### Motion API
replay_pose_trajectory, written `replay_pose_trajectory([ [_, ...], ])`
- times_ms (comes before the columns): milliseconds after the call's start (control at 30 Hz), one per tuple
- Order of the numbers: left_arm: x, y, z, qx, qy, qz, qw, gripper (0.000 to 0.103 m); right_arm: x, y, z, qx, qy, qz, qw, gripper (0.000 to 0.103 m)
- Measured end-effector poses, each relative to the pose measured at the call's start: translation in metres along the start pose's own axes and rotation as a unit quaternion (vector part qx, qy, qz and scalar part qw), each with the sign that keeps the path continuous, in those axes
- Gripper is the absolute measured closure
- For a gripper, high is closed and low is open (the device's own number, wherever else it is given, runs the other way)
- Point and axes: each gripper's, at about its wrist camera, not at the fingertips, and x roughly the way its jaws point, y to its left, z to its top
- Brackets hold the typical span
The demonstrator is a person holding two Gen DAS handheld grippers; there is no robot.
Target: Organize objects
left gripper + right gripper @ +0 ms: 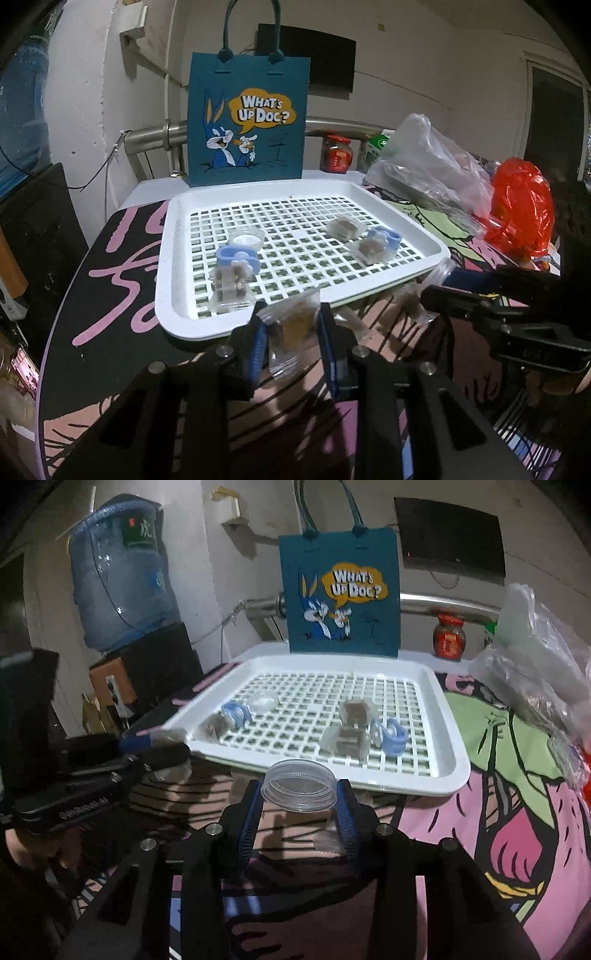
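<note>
My left gripper (290,332) is shut on a small clear packet (291,334) with brown contents, held just before the near rim of the white slotted tray (166,291). My right gripper (301,808) is shut on a clear plastic jar (300,785), its open mouth facing the tray (454,738). The tray holds clear packets (231,291) (343,226) (347,738), two blue clips (236,258) (393,736) and a small clear lid (246,236). The right gripper also shows at the right of the left wrist view (439,284).
A teal cartoon tote bag (246,118) stands behind the tray. A red jar (335,153), a clear plastic bag (428,166) and an orange bag (521,206) lie at the right. A water bottle (118,572) stands at the far left. More packets (410,304) lie on the tablecloth.
</note>
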Motion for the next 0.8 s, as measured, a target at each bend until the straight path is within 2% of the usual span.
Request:
replay_pose_trajectory([
  [800, -0.005, -0.005, -0.001, 0.005, -0.009, -0.005, 0.9999, 0.077, -0.011, -0.003, -0.002, 0.008, -0.028, 0.007, 1.0, 0.064],
])
